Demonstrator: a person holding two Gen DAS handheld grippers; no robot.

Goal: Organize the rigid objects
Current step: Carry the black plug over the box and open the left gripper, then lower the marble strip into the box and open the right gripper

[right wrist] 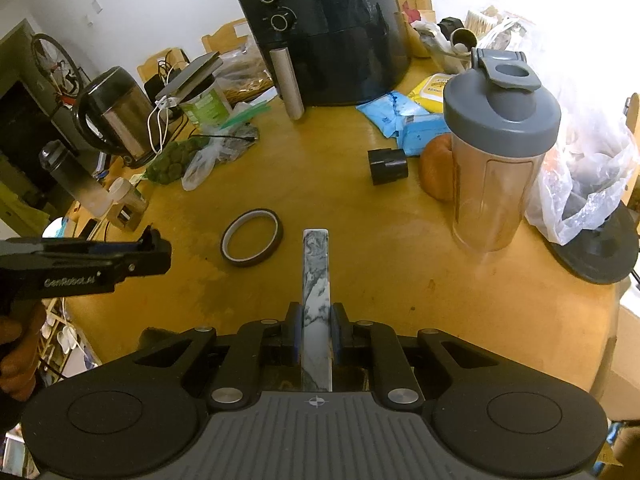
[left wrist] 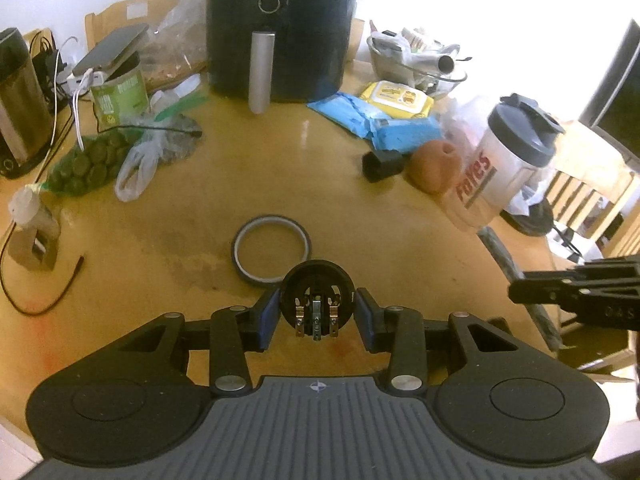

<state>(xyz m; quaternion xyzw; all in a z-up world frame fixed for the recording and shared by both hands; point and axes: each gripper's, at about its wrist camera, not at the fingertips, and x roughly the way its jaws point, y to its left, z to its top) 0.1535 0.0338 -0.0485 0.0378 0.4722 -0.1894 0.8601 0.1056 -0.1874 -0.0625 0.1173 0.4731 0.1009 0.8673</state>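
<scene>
Two grippers each hold one thing above the wooden table (left wrist: 168,216).

The left gripper (left wrist: 318,312) squeezes a round black plug part (left wrist: 318,300) just beside the tape ring (left wrist: 272,250). The right gripper (right wrist: 316,330) pinches a marbled bar (right wrist: 317,280) near that ring.

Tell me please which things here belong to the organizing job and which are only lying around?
In the job:
- round black socket part, in the left tool
- marbled bar, in the right tool
- tape ring
- small black cylinder

Lying about:
- air fryer
- shaker bottle
- kettle
- wipes packs
</scene>
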